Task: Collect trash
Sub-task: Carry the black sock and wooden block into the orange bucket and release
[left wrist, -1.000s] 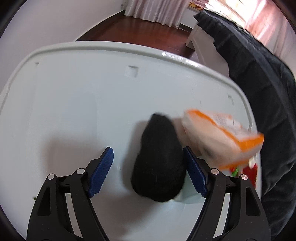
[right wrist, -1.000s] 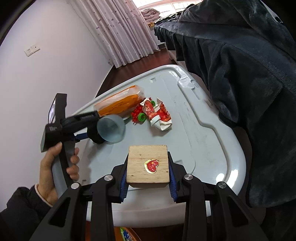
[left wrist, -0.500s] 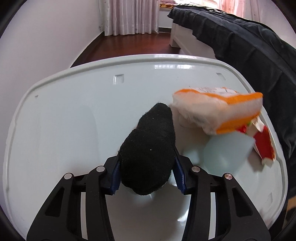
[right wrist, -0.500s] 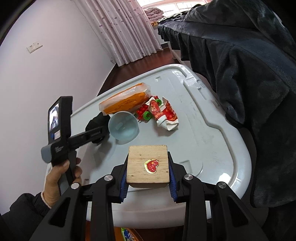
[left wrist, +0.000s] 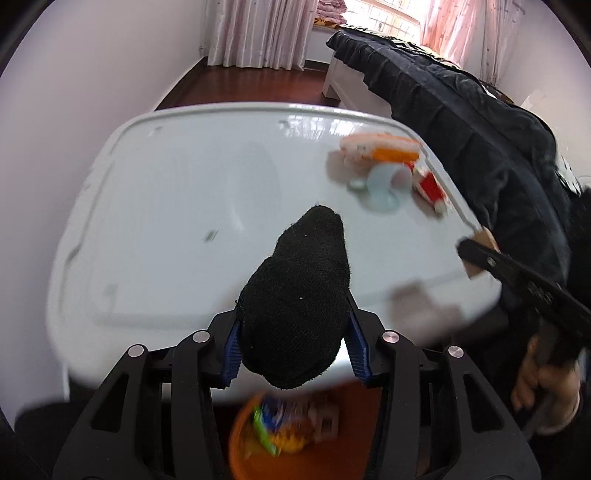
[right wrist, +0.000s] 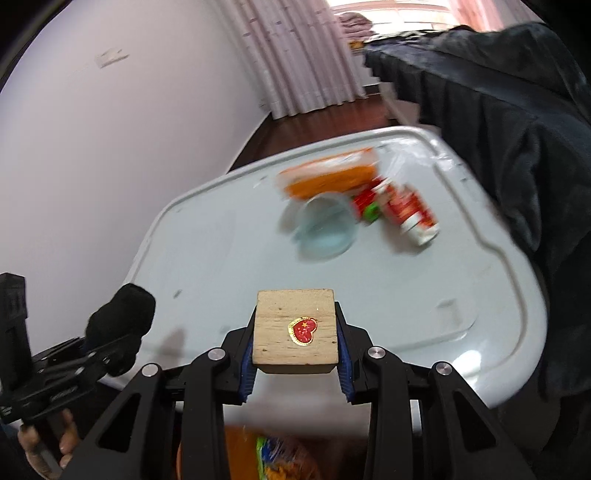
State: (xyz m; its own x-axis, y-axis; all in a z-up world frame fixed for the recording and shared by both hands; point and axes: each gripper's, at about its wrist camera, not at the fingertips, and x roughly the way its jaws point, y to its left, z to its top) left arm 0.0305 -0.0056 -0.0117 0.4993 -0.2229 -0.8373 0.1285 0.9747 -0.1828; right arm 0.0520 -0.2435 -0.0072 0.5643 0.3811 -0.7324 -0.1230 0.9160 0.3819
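My left gripper (left wrist: pixel 293 349) is shut on a black sock (left wrist: pixel 295 295) and holds it above the near edge of the white bin lid (left wrist: pixel 166 206); it also shows in the right wrist view (right wrist: pixel 118 325). My right gripper (right wrist: pixel 297 363) is shut on a wooden block (right wrist: pixel 297 326) with a red heart sticker. An orange wrapper (right wrist: pixel 328 175), a pale blue cup (right wrist: pixel 325 230) lying on its side and a red-and-white crumpled wrapper (right wrist: pixel 410 210) lie on the lid's far right. An orange trash bin (left wrist: pixel 291 432) with wrappers sits below the lid's near edge.
A dark blanket (left wrist: pixel 480 122) covers the bed along the lid's right side. A white wall (right wrist: pixel 92 147) stands to the left, with curtains (left wrist: pixel 262 33) and wooden floor beyond the lid. A small green-wheeled red toy (right wrist: pixel 369 206) lies between cup and wrapper.
My left gripper closed on the black sock, lifted it and pulled back toward the lid's near edge. The cup now lies on the lid. My right gripper also drew back with the block.
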